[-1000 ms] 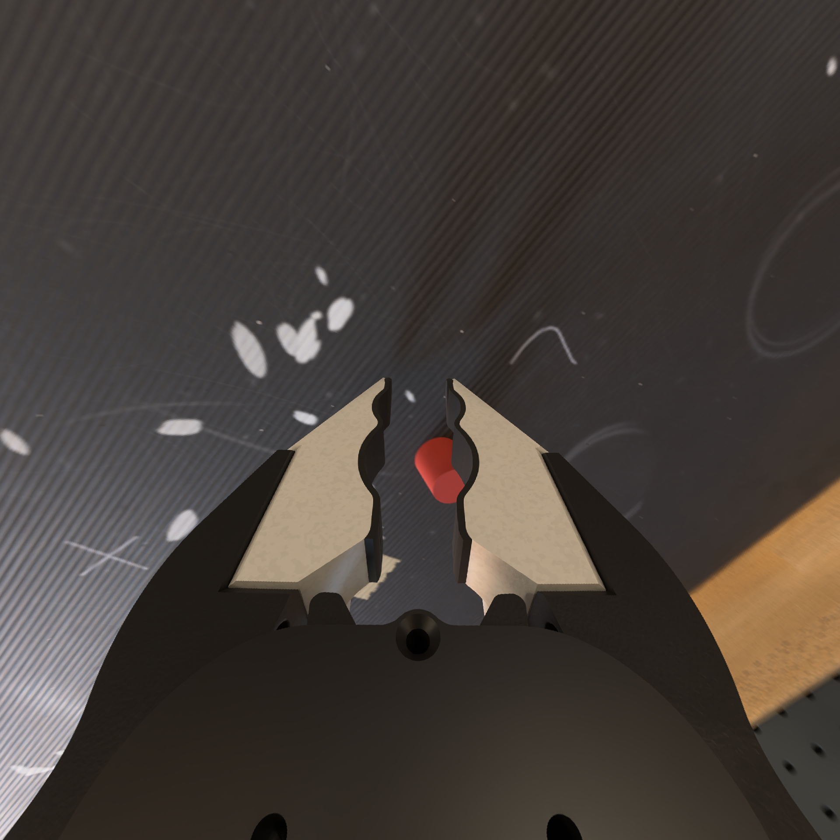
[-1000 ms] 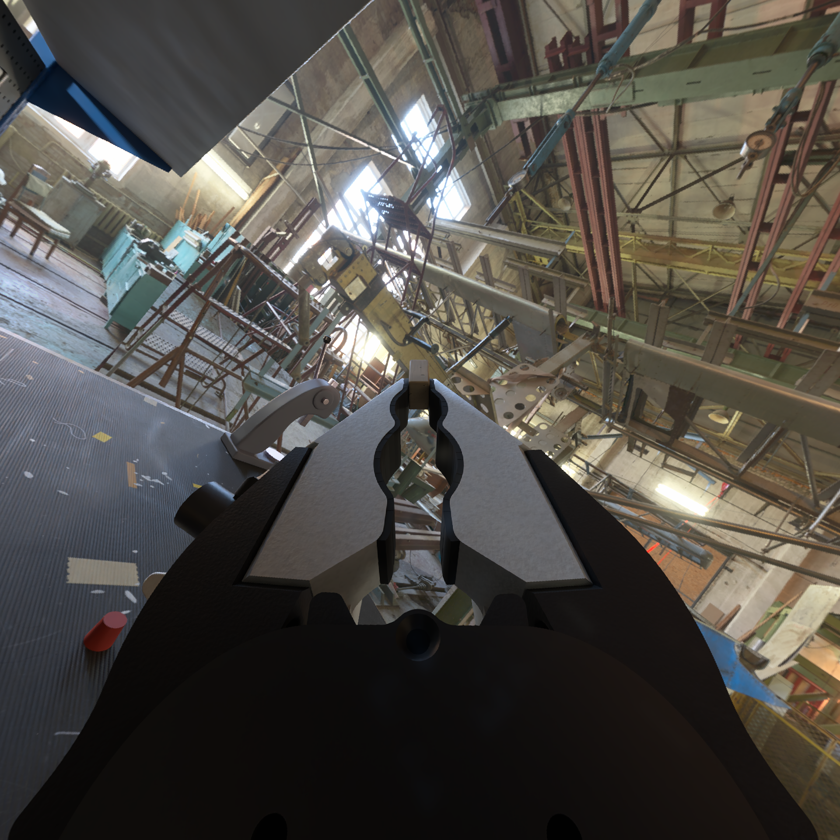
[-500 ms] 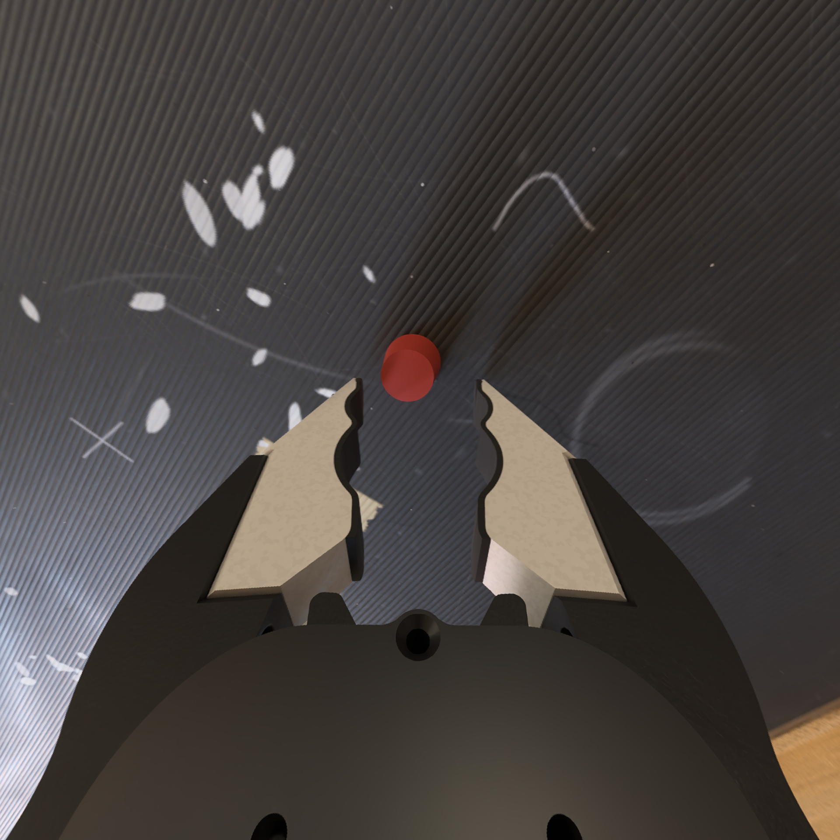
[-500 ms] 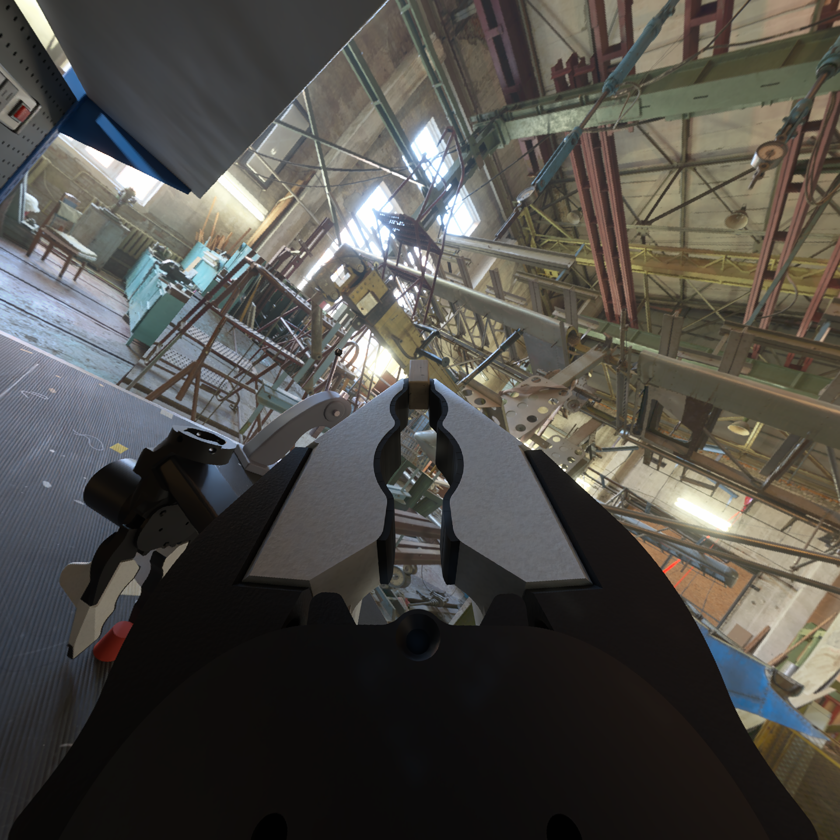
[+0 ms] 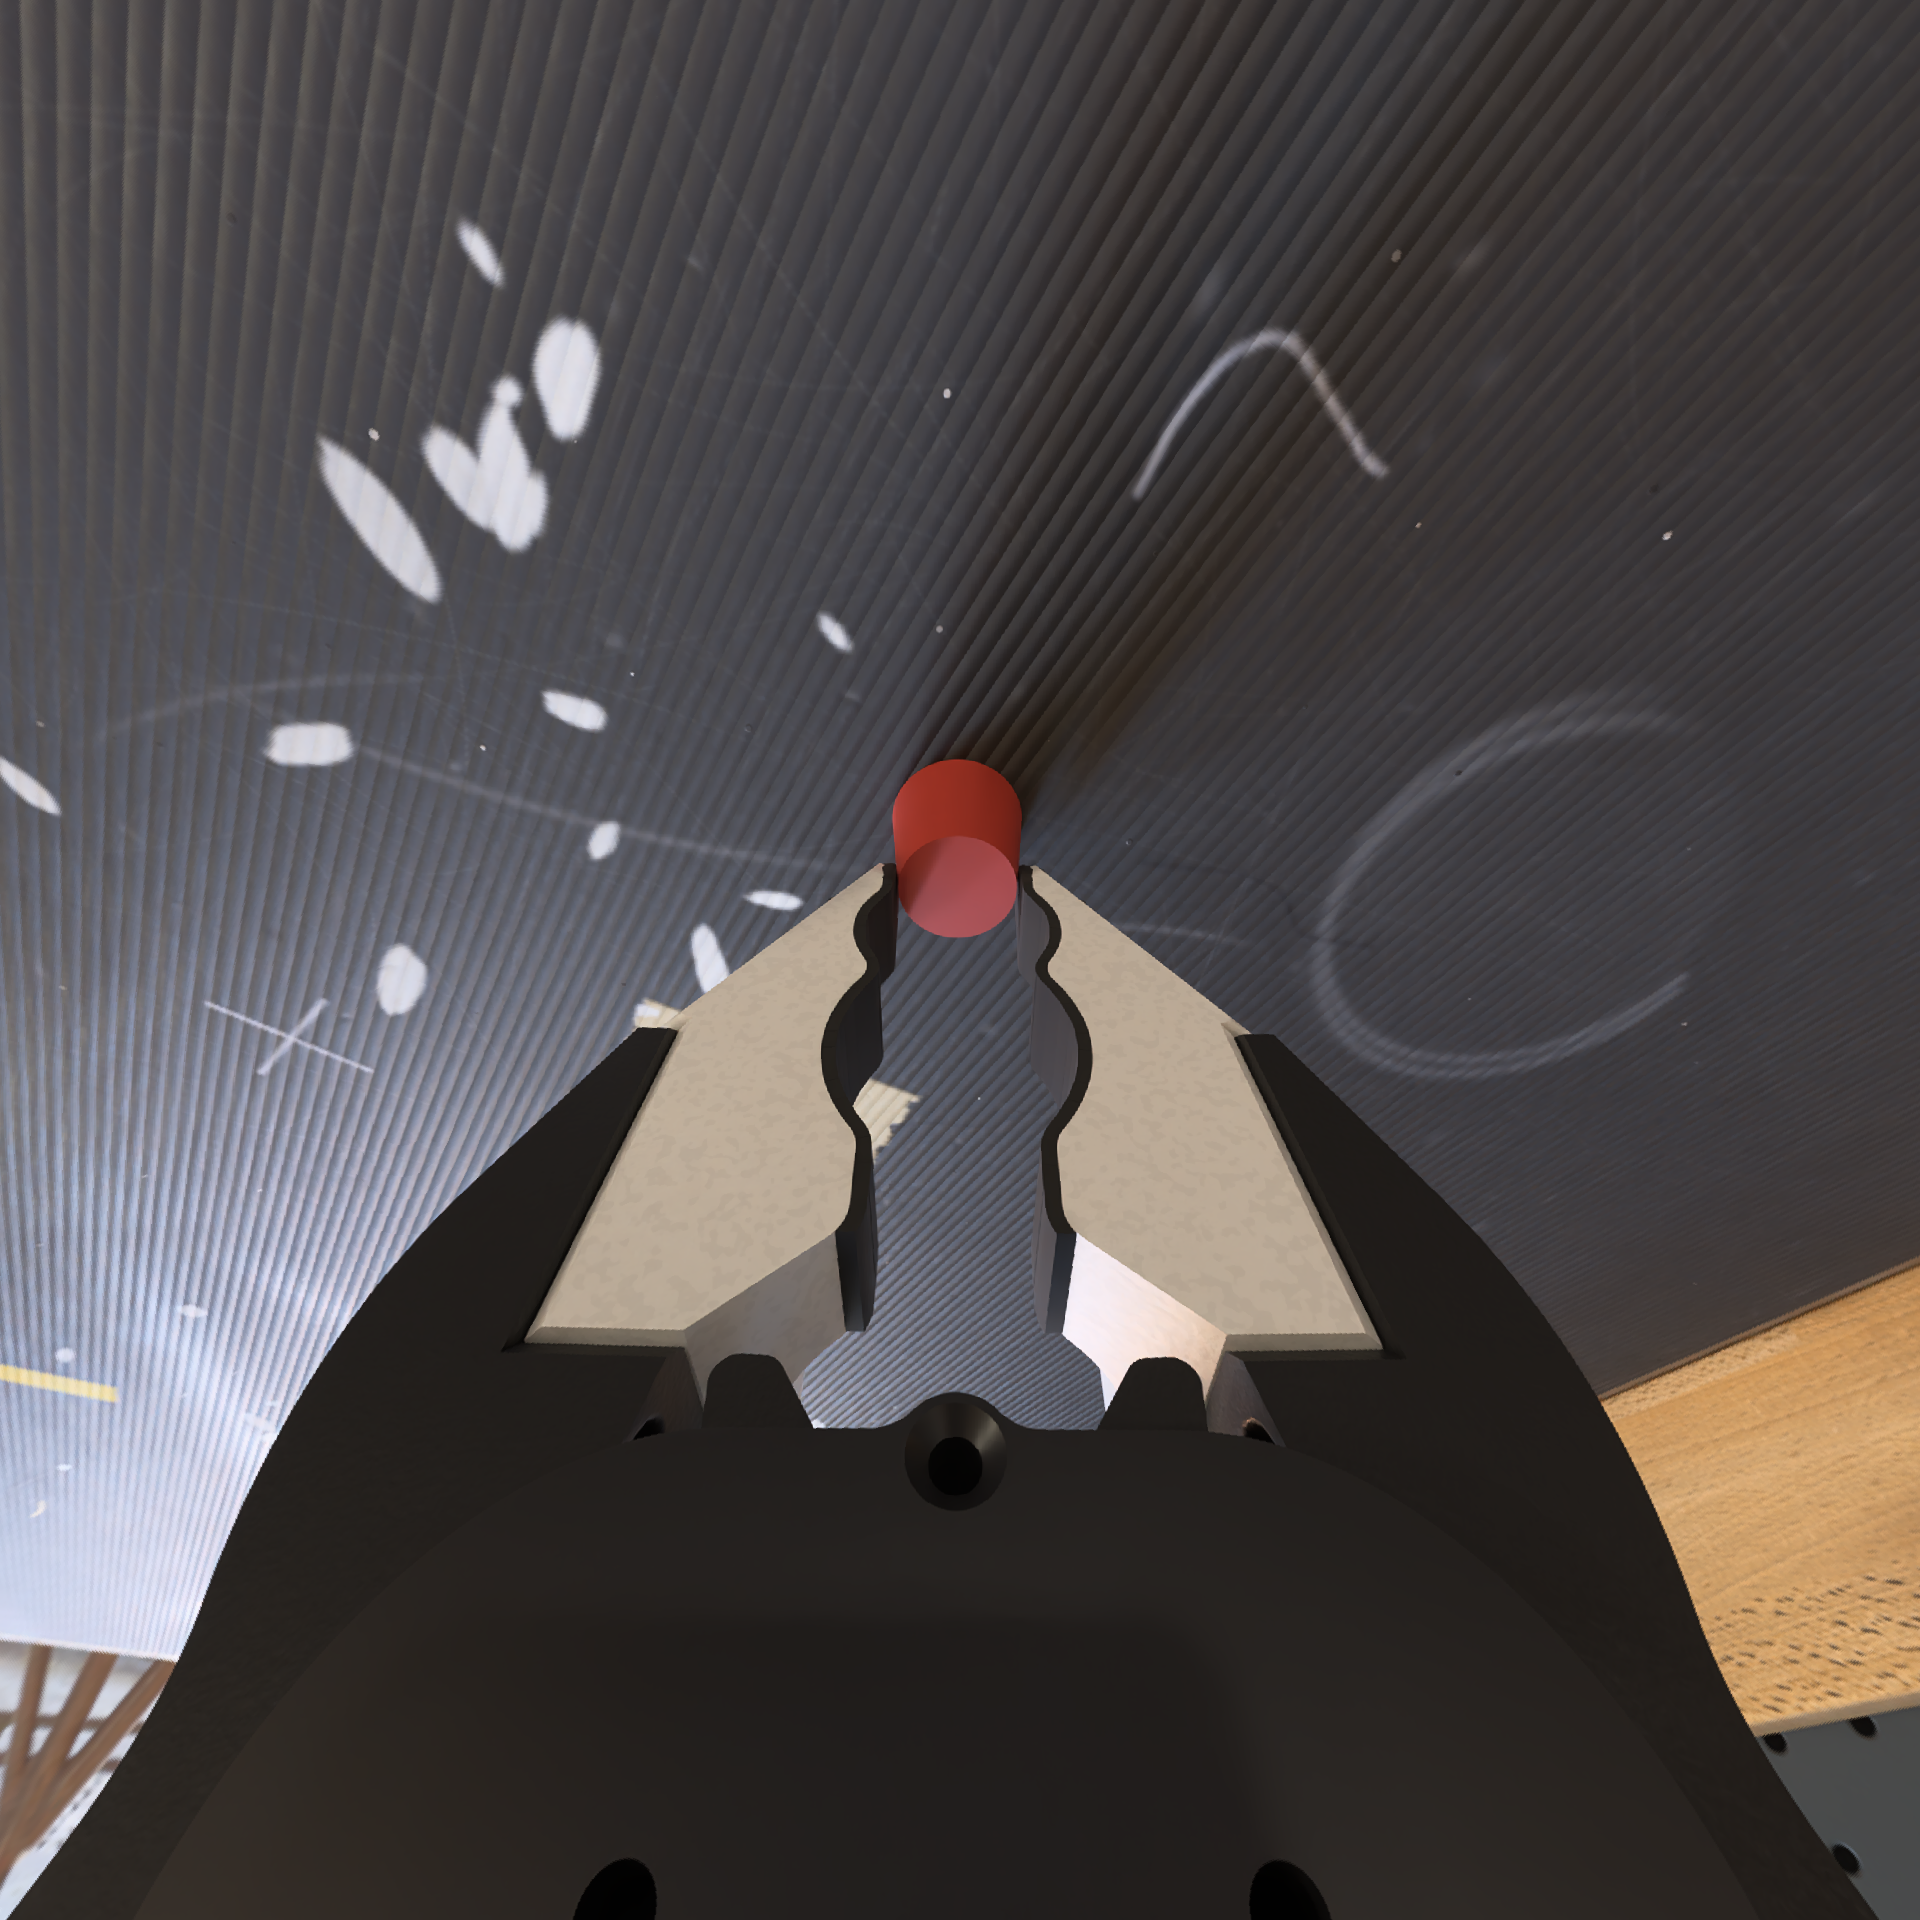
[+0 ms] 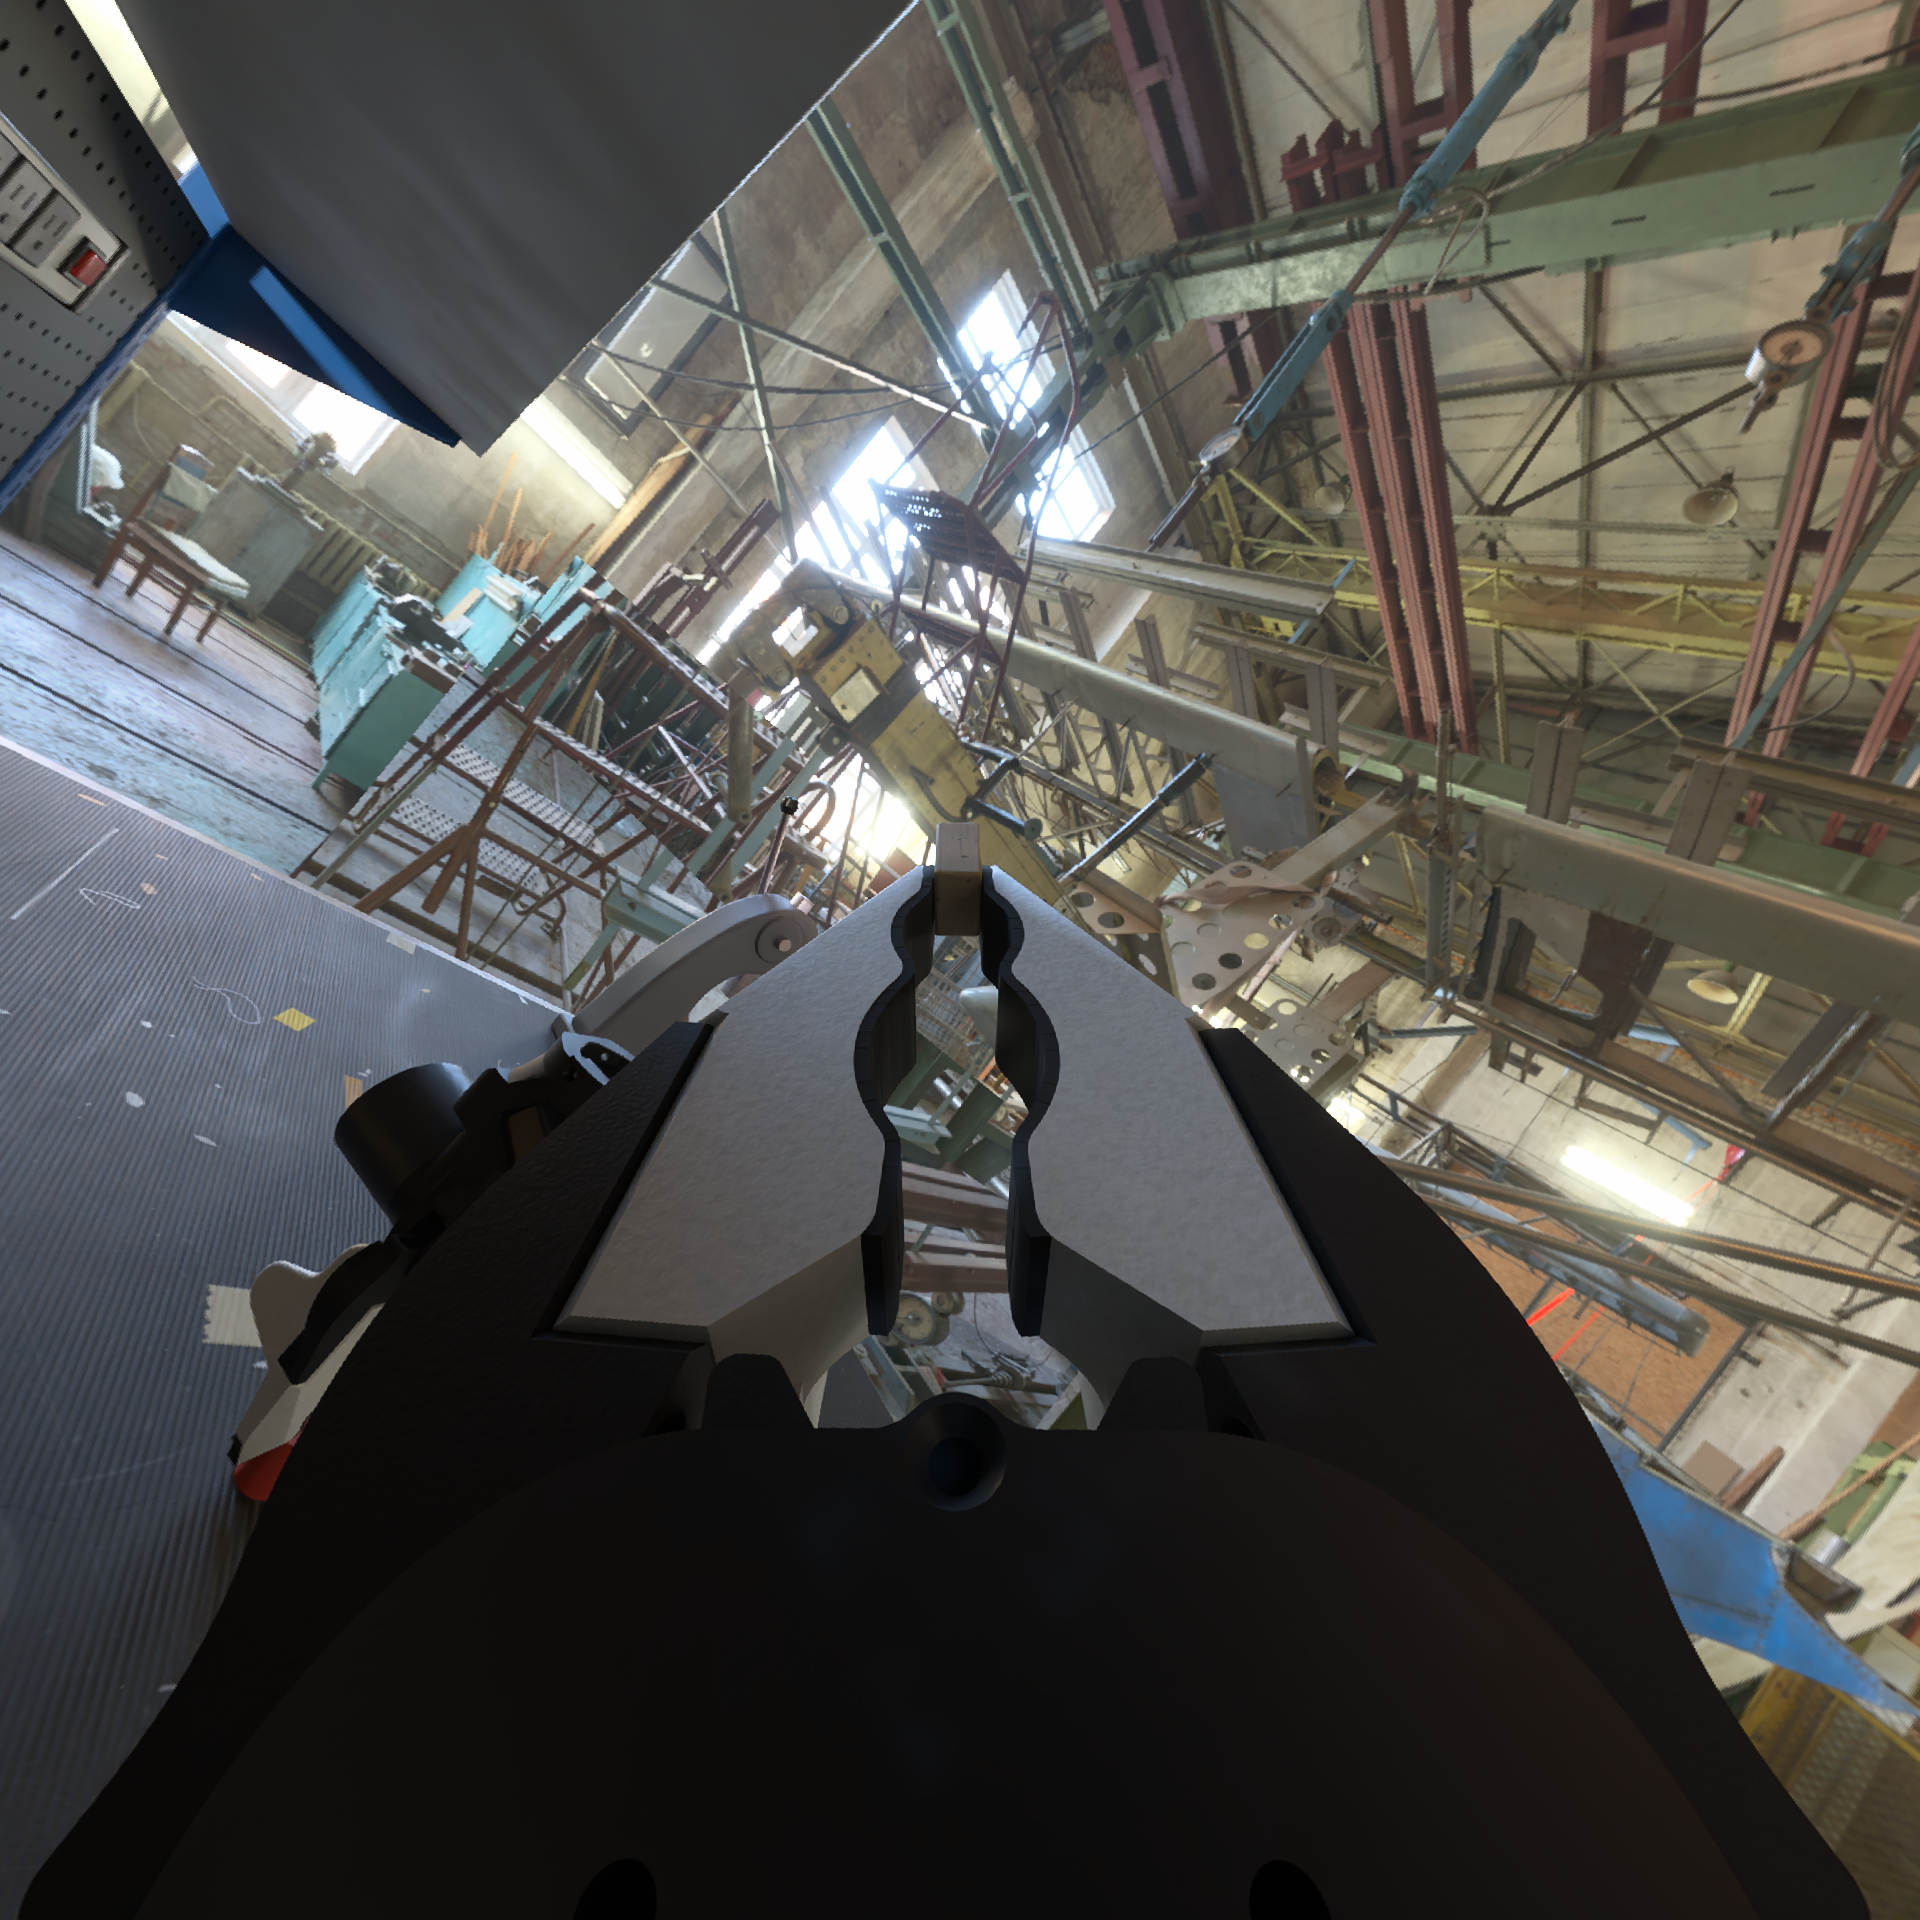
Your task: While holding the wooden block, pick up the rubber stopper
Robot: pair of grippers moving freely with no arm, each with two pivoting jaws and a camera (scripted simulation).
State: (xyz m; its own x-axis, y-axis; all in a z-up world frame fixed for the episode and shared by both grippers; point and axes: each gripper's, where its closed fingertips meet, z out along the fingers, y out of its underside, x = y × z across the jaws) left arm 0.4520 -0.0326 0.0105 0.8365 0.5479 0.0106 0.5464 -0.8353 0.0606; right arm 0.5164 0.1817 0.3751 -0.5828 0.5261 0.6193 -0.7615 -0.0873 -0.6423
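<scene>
The red rubber stopper point(image 5: 954, 831) stands on the dark ribbed mat point(image 5: 1351, 260). My left gripper point(image 5: 954, 878) points down at it, and its two fingertips point(image 5: 1039, 914) press the stopper's sides, so it is shut on it. My right gripper point(image 6: 957, 904) is raised and tilted up toward the hall roof, shut on the small pale wooden block point(image 6: 956, 847) at its tips. The left gripper also shows in the right wrist view point(image 6: 312, 1351) low on the left, with a bit of the red stopper point(image 6: 265, 1470) at its tip.
White paint flecks point(image 5: 374, 530) and chalk marks point(image 5: 1455, 894) cover the mat. The wooden table edge point(image 5: 1714, 1507) runs at the lower right, with a perforated panel point(image 5: 1849, 1849) beyond it. A grey shelf underside point(image 6: 468, 156) and a pegboard with a switch point(image 6: 62, 208) hang above the right gripper.
My left gripper opened, came over the stopper, then closed its fingers onto its sides. The right gripper kept its hold on the block and tilted slightly.
</scene>
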